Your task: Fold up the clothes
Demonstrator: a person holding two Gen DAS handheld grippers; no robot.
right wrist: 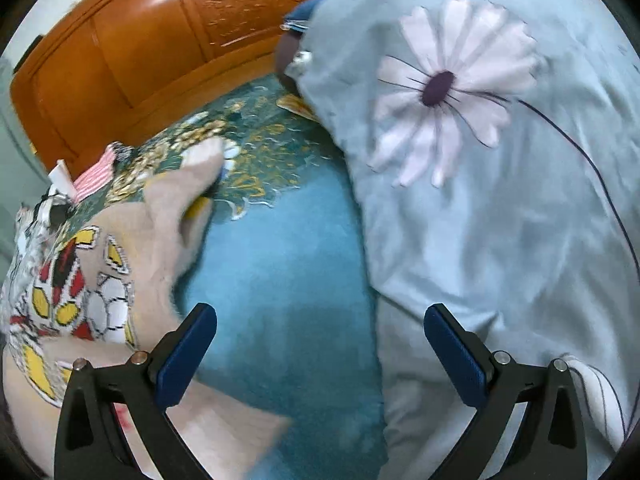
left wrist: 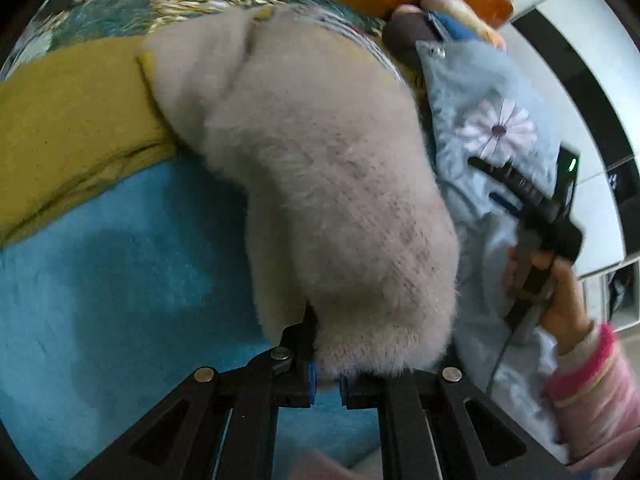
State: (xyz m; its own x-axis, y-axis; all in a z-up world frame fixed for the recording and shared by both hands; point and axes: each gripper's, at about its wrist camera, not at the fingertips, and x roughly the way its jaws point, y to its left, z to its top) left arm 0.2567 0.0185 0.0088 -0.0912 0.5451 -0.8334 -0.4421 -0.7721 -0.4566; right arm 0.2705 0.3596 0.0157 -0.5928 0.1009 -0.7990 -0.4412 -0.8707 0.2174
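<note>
A fuzzy beige sweater (left wrist: pixel 320 184) hangs from my left gripper (left wrist: pixel 326 376), which is shut on its edge and holds it above the blue blanket (left wrist: pixel 100 300). In the right wrist view the same sweater (right wrist: pixel 132 264) shows a patterned front with red, yellow and white patches at the lower left. My right gripper (right wrist: pixel 320 352) is open and empty, over the blue blanket (right wrist: pixel 288 280), between the sweater and a pale blue cloth with a daisy print (right wrist: pixel 460 160). The right gripper also shows in the left wrist view (left wrist: pixel 532 216), held by a hand.
A mustard yellow cloth (left wrist: pixel 68 120) lies left of the sweater. A green and gold patterned bedspread (right wrist: pixel 248 128) lies behind. An orange wooden headboard (right wrist: pixel 140 40) stands at the back. The pale blue daisy cloth (left wrist: pixel 480 120) lies on the right, with white floor beyond.
</note>
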